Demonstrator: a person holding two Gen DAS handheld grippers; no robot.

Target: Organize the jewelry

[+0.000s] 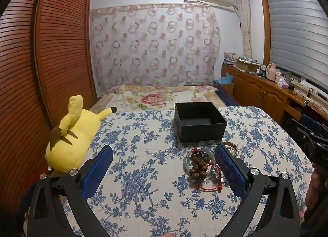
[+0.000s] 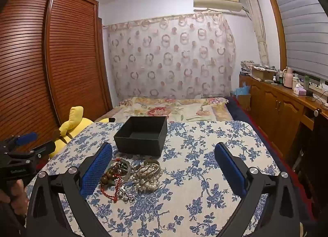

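A heap of jewelry lies on the blue-flowered tablecloth [image 1: 143, 155]: a brown wooden bead bracelet [image 1: 198, 167], a red cord bracelet [image 1: 211, 188] and a pearl strand [image 2: 146, 177]. Behind the heap stands an open black box [image 1: 199, 121], nothing visible inside. My left gripper [image 1: 164, 152] hovers open just left of the heap, its right finger beside the beads. My right gripper [image 2: 163, 150] hovers open with the heap by its left finger [image 2: 96, 168]. In the right wrist view the box [image 2: 141, 135] sits straight ahead. Neither gripper holds anything.
A yellow plush toy [image 1: 69, 136] lies at the table's left edge. Beyond the table are a flowered bed [image 1: 155, 95], a slatted wooden wardrobe [image 1: 51, 52] on the left and a wooden cabinet [image 2: 283, 105] with bottles on the right. A hand [image 2: 17, 196] holds the left gripper's handle.
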